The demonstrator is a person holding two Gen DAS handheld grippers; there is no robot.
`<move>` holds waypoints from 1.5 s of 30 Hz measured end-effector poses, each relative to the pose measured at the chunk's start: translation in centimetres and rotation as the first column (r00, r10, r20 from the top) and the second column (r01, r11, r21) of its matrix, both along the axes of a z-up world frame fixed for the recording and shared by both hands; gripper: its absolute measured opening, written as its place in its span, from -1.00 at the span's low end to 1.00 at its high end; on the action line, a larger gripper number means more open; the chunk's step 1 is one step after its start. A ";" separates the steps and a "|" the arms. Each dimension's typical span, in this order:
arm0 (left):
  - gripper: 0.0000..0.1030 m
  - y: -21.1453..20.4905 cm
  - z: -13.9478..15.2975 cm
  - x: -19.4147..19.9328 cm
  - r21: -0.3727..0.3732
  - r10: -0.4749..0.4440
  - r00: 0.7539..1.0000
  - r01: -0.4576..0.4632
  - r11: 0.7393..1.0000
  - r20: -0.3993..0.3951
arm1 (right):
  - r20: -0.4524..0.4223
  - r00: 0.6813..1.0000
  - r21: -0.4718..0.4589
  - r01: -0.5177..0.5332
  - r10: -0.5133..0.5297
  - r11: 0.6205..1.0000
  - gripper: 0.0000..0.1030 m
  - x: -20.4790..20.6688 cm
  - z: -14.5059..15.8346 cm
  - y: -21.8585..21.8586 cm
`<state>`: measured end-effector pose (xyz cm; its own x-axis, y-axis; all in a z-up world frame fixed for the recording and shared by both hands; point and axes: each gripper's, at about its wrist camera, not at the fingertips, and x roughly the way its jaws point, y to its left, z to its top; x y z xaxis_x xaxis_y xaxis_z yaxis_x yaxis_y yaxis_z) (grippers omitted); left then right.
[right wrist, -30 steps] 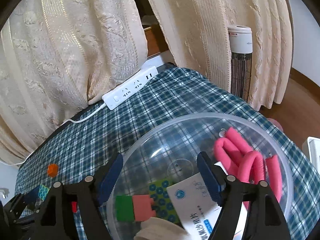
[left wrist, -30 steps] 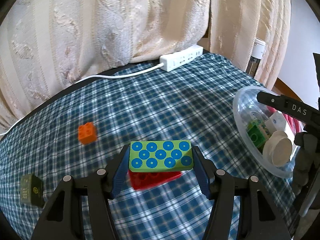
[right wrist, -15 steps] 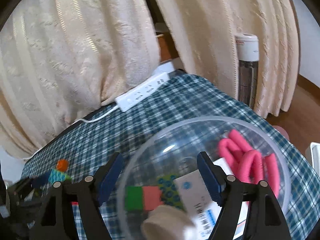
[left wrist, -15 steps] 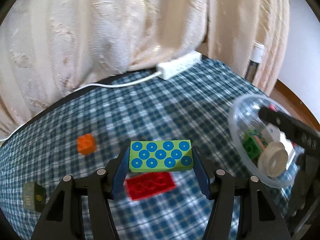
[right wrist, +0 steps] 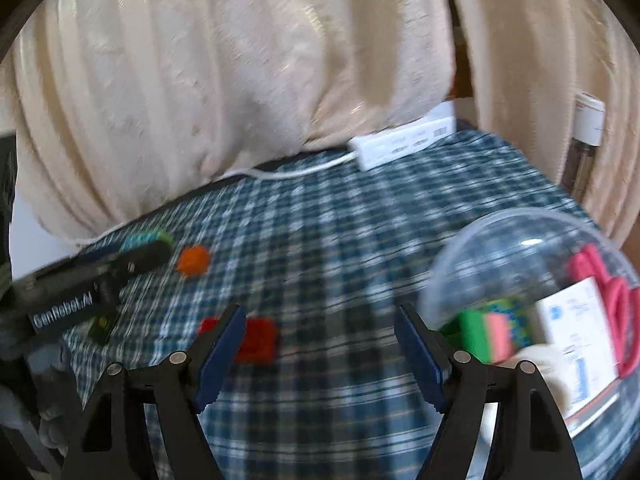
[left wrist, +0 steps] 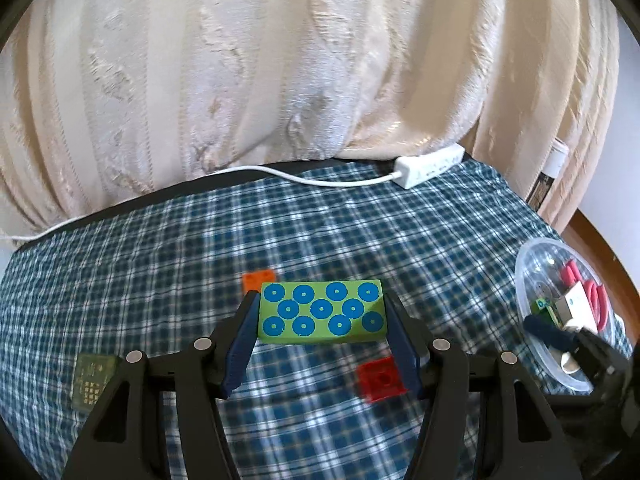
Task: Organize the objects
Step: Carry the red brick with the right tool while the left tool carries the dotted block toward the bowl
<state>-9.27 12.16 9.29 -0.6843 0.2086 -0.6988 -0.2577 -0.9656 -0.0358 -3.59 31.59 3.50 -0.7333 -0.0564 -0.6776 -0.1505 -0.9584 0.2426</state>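
Note:
My left gripper (left wrist: 320, 320) is shut on a green block with blue circles (left wrist: 322, 314) and holds it above the checked cloth. A red brick (left wrist: 382, 378) lies on the cloth below and to the right of it, and an orange brick (left wrist: 259, 280) shows just behind the block. My right gripper (right wrist: 320, 344) is open and empty over the cloth. The red brick (right wrist: 256, 338) lies by its left finger, and the orange brick (right wrist: 193, 261) is farther left. The clear bowl (right wrist: 500, 240) stands to the right of that gripper.
The bowl (left wrist: 520, 280) holds pink curlers, a white box, a green and pink brick and a white round thing. A small olive object (left wrist: 94, 380) lies at the left. A white power strip (left wrist: 430, 165) lies at the back edge under cream curtains.
My left gripper rose with the green block and drew away from the red brick. My right gripper swung left, from over the bowl to over the cloth near the red brick.

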 end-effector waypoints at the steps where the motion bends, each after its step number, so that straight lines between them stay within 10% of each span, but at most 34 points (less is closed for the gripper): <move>1: 0.19 -0.4 0.0 0.0 0.005 0.005 1.000 -0.005 1.000 0.001 | 0.008 1.000 0.005 -0.011 0.011 1.000 0.55 -0.2 -0.1 -0.6; 45: 0.19 -4.2 -1.8 -0.6 0.053 0.032 0.998 -0.035 0.998 0.055 | 0.144 0.987 0.065 -0.087 0.077 0.994 0.45 -4.6 -3.7 -6.8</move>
